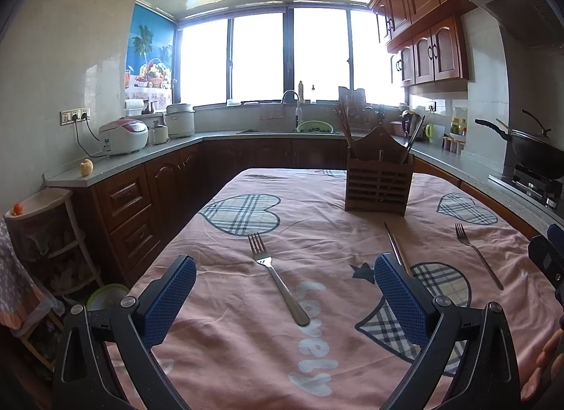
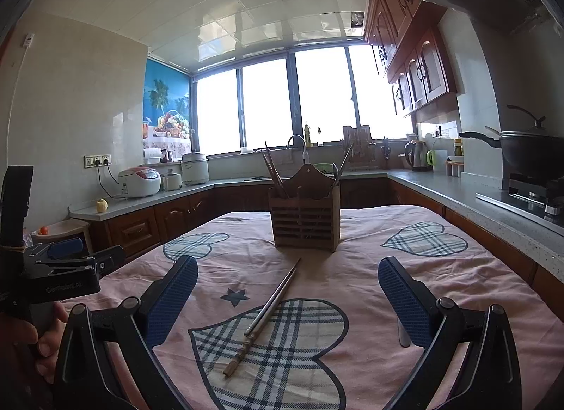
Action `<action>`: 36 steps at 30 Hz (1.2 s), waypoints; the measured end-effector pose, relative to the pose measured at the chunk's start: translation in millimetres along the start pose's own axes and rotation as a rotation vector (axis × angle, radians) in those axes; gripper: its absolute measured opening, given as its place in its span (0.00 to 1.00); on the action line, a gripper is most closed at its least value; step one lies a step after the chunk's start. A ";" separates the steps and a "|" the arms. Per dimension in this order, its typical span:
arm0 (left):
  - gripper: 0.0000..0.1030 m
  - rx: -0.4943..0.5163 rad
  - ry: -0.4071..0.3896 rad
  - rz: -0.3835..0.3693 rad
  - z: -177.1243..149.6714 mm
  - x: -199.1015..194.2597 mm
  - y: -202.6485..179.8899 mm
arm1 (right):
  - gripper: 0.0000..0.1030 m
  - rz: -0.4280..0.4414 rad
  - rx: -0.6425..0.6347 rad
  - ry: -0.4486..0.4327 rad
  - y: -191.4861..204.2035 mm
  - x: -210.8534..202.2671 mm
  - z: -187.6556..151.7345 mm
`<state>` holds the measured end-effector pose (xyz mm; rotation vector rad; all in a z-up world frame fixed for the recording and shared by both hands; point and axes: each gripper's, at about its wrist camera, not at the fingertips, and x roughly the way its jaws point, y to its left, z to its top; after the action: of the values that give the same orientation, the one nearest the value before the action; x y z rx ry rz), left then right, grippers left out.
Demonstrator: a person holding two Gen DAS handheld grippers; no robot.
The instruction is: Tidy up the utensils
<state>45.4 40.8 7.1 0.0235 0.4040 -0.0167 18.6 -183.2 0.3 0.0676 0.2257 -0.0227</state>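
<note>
Now both grippers hover wide and empty over the pink tablecloth (image 1: 317, 233) — left gripper (image 1: 285, 299) around a fork (image 1: 278, 277), right gripper (image 2: 287, 299) over the chopsticks (image 2: 268, 314). The wooden utensil holder (image 2: 305, 212) stands toward the table's far edge — a second fork (image 1: 477, 255) lies nearer the right edge.

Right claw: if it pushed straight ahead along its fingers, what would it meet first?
Most likely the pair of chopsticks lying on the tablecloth between the open right claw fingers; farther on stands the wooden utensil holder. Height above the cloth is unclear.
</note>
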 end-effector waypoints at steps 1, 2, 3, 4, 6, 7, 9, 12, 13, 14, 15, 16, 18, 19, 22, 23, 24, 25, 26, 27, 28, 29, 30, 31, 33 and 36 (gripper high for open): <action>0.99 0.001 -0.001 -0.002 0.4 -1.0 0.1 | 1.00 0.000 0.000 0.000 0.1 -0.4 0.1; 0.99 0.003 -0.002 -0.005 0.9 -1.7 0.2 | 1.00 0.000 -0.001 -0.001 0.5 -0.9 0.2; 0.99 0.005 -0.002 -0.005 1.3 -2.1 0.4 | 1.00 0.001 0.000 0.000 0.3 -0.9 0.2; 0.99 0.005 -0.003 -0.003 1.0 -3.1 -0.1 | 1.00 0.003 0.001 -0.001 0.4 -1.4 0.6; 0.99 0.005 -0.001 -0.008 1.3 -3.2 -0.1 | 1.00 0.004 0.002 -0.004 0.0 -1.7 1.3; 0.99 0.005 0.000 -0.008 1.3 -4.0 -0.2 | 1.00 0.005 0.001 -0.004 -0.1 -2.0 1.6; 0.99 0.004 0.000 -0.008 1.7 -4.9 -0.1 | 1.00 0.006 0.001 -0.007 0.1 -2.6 1.8; 0.99 0.007 -0.004 -0.010 1.5 -6.4 -1.5 | 1.00 0.006 0.001 -0.011 0.3 -3.3 2.2; 0.99 0.009 -0.004 -0.012 1.6 -6.5 -2.1 | 1.00 0.005 0.002 -0.011 0.1 -3.4 2.2; 0.99 0.011 -0.004 -0.013 1.8 -6.7 -2.6 | 1.00 0.005 0.002 -0.011 0.2 -3.4 2.2; 0.99 0.012 -0.003 -0.014 1.6 -6.8 -3.6 | 1.00 0.005 0.002 -0.011 0.2 -3.4 2.1; 0.99 0.013 -0.003 -0.014 1.4 -6.9 -4.4 | 1.00 0.005 0.003 -0.011 0.0 -3.4 2.2; 0.99 0.014 -0.003 -0.014 1.3 -7.4 -5.3 | 1.00 0.006 0.004 -0.009 -0.1 -3.4 2.1; 0.99 0.013 -0.003 -0.014 1.4 -7.4 -5.3 | 1.00 0.005 0.005 -0.009 -0.2 -3.5 1.9; 0.99 0.010 -0.002 -0.014 1.3 -7.4 -5.5 | 1.00 0.005 0.007 -0.007 -0.4 -3.6 1.8; 0.99 0.010 -0.002 -0.012 0.9 -7.5 -6.2 | 1.00 0.004 0.007 -0.007 -0.4 -3.6 1.7; 0.99 0.012 -0.001 -0.012 1.2 -7.3 -6.4 | 1.00 0.004 0.007 -0.005 -0.4 -3.5 1.2; 0.99 0.013 -0.001 -0.012 0.7 -7.4 -7.7 | 1.00 0.005 0.008 -0.004 -0.5 -3.4 1.2; 0.99 0.014 0.001 -0.014 0.8 -7.4 -8.4 | 1.00 0.005 0.008 -0.003 -0.4 -3.2 0.9; 0.99 0.015 0.001 -0.016 0.6 -7.4 -8.8 | 1.00 0.005 0.009 -0.001 -0.4 -2.9 0.8; 0.99 0.016 0.001 -0.018 0.6 -7.8 -9.3 | 1.00 0.006 0.010 -0.001 -0.4 -3.0 0.7; 0.99 0.017 0.002 -0.019 0.9 -7.8 -9.8 | 1.00 0.005 0.010 -0.001 -0.2 -2.9 0.6; 0.99 0.018 0.002 -0.020 1.1 -7.8 -10.2 | 1.00 0.005 0.009 -0.001 -0.1 -3.0 0.6; 0.99 0.019 0.003 -0.020 1.2 -7.9 -10.6 | 1.00 0.005 0.010 -0.002 -0.3 -3.0 0.7; 0.99 0.019 0.003 -0.022 1.2 -8.2 -11.2 | 1.00 0.006 0.011 -0.001 -0.2 -3.0 0.7; 0.99 0.024 0.001 -0.022 1.0 -9.4 -13.2 | 1.00 0.007 0.009 -0.001 -0.1 -2.9 0.7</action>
<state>36.9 27.8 11.4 0.0423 0.4051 -0.0431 16.0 -183.3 1.6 0.0775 0.2245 -0.0169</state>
